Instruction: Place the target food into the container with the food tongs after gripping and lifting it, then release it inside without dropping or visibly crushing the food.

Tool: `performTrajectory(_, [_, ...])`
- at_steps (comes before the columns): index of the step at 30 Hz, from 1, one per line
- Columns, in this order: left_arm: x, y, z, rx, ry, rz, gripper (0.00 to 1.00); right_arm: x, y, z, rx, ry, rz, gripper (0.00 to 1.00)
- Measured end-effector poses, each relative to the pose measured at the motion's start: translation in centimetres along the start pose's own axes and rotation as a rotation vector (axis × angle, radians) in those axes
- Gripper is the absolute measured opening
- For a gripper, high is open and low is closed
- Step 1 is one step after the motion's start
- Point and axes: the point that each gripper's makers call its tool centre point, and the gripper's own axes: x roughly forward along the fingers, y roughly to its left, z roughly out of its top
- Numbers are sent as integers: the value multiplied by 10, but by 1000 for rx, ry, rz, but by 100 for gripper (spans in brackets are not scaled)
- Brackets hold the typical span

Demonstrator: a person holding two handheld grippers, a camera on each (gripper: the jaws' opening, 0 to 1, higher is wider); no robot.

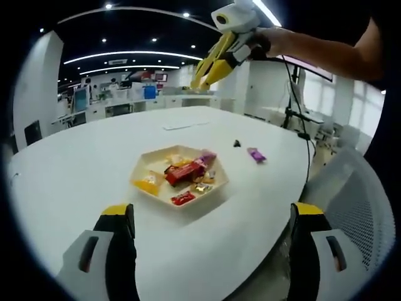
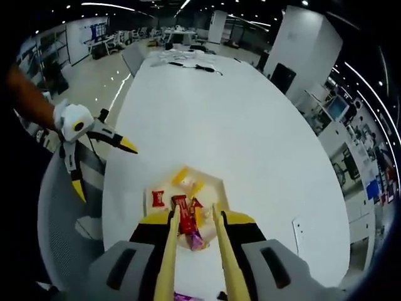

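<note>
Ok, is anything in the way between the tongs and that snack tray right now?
Nothing visible. The right claw holds the food tongs in open air above the tray, with the tongs' arms apart. The left claw is off beside the table edge, clear of that path.

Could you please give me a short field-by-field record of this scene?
surface: white table
container: hexagonal tray holding wrapped snacks
largest item in tray: red snack bar
loose items on table: purple wrapped candy and a small dark item, beside the tray
left hand-held gripper: jaws open, held off the table edge, holding nothing
right hand-held gripper: carries yellow food tongs, raised above the tray
tongs: nothing between the tips
</note>
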Motion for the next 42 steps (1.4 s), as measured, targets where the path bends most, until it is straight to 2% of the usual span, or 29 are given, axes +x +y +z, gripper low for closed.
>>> performTrajectory(5, [1,0,-1,-2,2,-3,100,-12,-4,-17,35,-4,-20,29])
performTrajectory(13, [1,-1,-1,1,4,-8,100,-24,-17,-60,96,28,-61,29])
performTrajectory(17, [1,-1,-2,-2,8,-5,100,-31,-18,-76,124,30,-77,29])
performTrajectory(19, [1,-1,-1,4,7,-2,100,-36,-19,-88,169,52,-98,29])
performTrajectory(21, [1,-2,-1,5,8,-7,100,-41,-20,-95,179,42,-113,29])
performTrajectory(25, [1,-3,-2,9,15,-11,100,-51,-19,-114,217,56,-146,29])
performTrajectory(28, [1,-2,-3,4,16,-9,100,-62,-15,-137,256,69,-176,29])
performTrajectory(33, [1,0,-3,4,13,-3,100,-75,-12,-165,318,78,-215,29])
performTrajectory(39, [2,-1,-5,3,25,-8,100,-83,-7,-184,358,92,-260,29])
performTrajectory(42, [1,-1,-5,3,25,-5,100,-86,-2,-189,398,76,-281,29])
